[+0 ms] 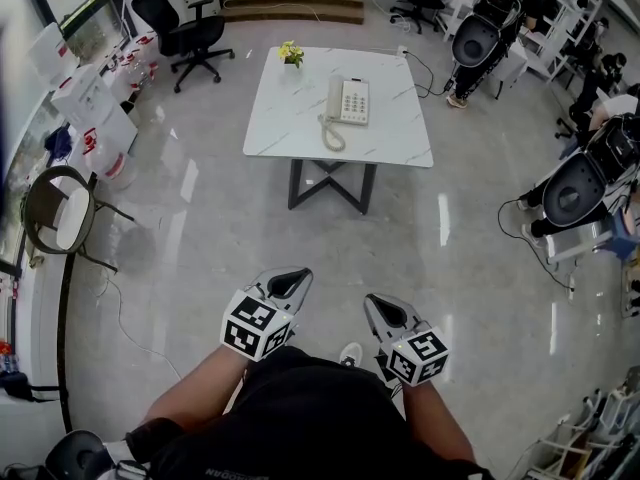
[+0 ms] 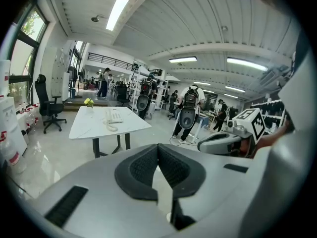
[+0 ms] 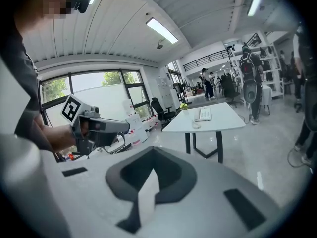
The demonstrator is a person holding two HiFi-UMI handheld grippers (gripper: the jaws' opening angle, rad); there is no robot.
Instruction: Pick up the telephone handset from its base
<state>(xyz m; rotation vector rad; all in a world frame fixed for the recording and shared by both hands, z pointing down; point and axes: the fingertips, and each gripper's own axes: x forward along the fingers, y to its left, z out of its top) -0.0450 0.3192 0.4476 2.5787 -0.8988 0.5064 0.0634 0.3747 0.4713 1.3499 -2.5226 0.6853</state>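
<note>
A cream telephone [image 1: 349, 101] lies on a white marble-top table [image 1: 290, 128] far ahead of me, its handset [image 1: 334, 98] resting on the left side of the base and a coiled cord [image 1: 331, 137] looping toward the table's near edge. My left gripper [image 1: 297, 276] and right gripper [image 1: 378, 303] are held low over the floor, well short of the table, both pointing at it. Each has its jaws shut with nothing between them. The left gripper view shows the telephone [image 2: 113, 116] small and distant; in the right gripper view the telephone [image 3: 203, 114] is equally far.
A small yellow flower pot [image 1: 291, 54] stands at the table's far left corner. A black office chair [image 1: 186, 30] and white boxes [image 1: 88, 108] are at the left, a round brown chair [image 1: 58, 215] nearer. Dark machines [image 1: 478, 34] and cables line the right side.
</note>
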